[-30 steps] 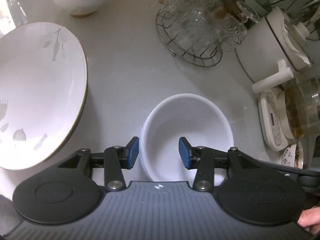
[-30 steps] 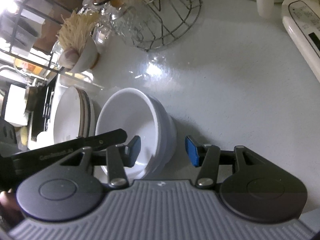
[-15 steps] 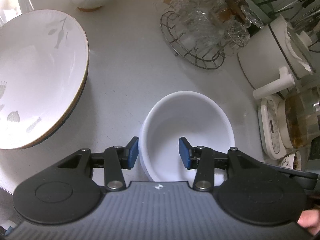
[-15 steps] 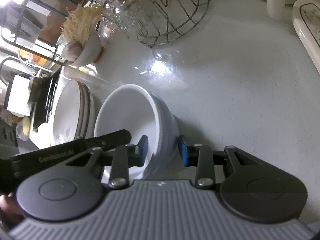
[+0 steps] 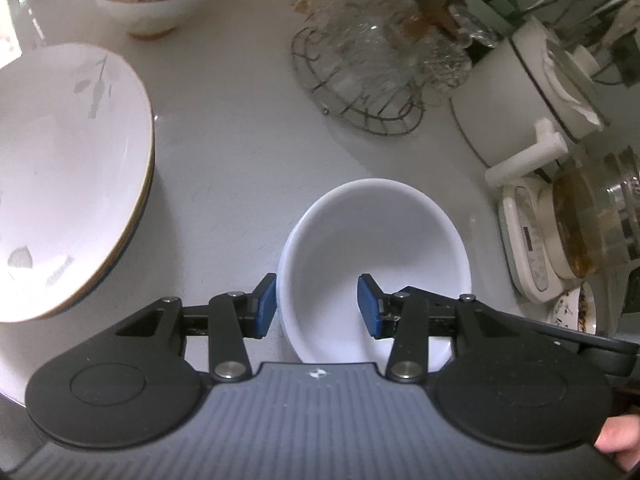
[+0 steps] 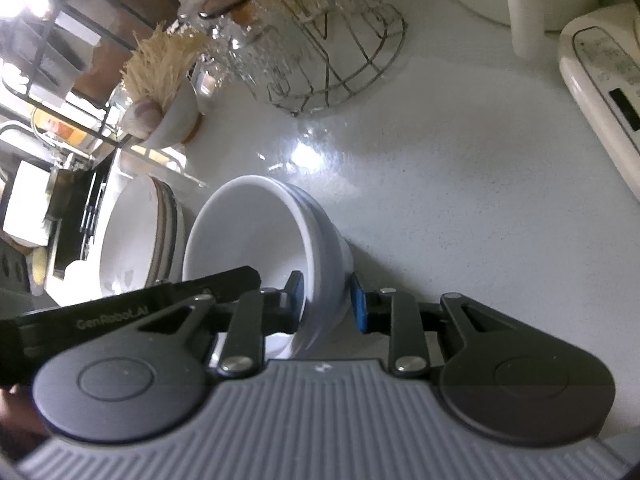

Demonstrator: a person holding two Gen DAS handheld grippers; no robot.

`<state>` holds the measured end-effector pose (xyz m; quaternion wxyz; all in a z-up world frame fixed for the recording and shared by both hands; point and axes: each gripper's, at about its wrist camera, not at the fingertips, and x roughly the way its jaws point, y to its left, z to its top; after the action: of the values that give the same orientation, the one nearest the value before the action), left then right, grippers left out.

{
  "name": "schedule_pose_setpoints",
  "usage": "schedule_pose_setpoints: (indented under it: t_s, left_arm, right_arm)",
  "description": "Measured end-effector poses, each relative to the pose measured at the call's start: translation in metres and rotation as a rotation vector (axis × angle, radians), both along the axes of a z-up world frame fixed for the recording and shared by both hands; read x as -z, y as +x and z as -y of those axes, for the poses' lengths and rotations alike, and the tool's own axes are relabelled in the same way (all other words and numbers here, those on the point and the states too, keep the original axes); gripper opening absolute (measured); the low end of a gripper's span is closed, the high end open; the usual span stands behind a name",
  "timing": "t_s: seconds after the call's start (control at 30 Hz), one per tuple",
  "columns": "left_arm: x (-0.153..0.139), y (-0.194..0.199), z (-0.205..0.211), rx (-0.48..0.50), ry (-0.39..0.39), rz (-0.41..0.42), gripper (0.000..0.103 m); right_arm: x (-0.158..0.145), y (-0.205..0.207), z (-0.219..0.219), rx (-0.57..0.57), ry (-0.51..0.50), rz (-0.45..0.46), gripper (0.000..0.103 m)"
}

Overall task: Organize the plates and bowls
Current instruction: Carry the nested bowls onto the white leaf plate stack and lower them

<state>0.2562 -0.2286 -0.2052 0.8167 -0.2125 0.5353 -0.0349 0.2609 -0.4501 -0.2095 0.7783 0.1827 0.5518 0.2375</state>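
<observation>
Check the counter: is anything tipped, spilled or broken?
Nothing spilled or broken. The stacked white bowls and the leaf-patterned plates sit level, and each gripper straddles a bowl wall without tilting it.

The left tongs (image 5: 317,306) hang over a stack of white bowls (image 5: 374,264) on the pale bench (image 5: 228,160). One blue pad sits outside the bowls' left wall, the other inside the top bowl; the jaws stand apart, and whether the outer pad touches the wall cannot be told. To the left lie stacked white plates (image 5: 60,184) with a leaf print and a gold rim. Farther back a small white bowl (image 5: 148,12) holds garlic, near a wire rack (image 5: 368,92) of glassware. At right stand a white pot (image 5: 520,96) and a glass kettle (image 5: 592,220).
</observation>
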Motion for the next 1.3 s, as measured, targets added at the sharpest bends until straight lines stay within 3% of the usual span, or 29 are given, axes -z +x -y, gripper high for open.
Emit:
schedule_pose_setpoints:
  t_s: [0.6, 0.83, 1.3]
  left_arm:
    - [-0.051, -0.012, -0.018, 0.048, -0.019, 0.066, 0.049]
    - [-0.071, -0.012, -0.043, 0.015, -0.055, 0.078, 0.049]
    - [-0.089, -0.01, -0.095, 0.01, -0.037, 0.108, 0.049]
  right_arm:
    - [-0.044, -0.018, -0.009, 0.072, 0.019, 0.058, 0.028]
    - [-0.064, -0.02, -0.023, 0.059, 0.047, 0.087, 0.028]
    - [-0.09, -0.015, -0.074, 0.026, 0.039, 0.142, 0.029]
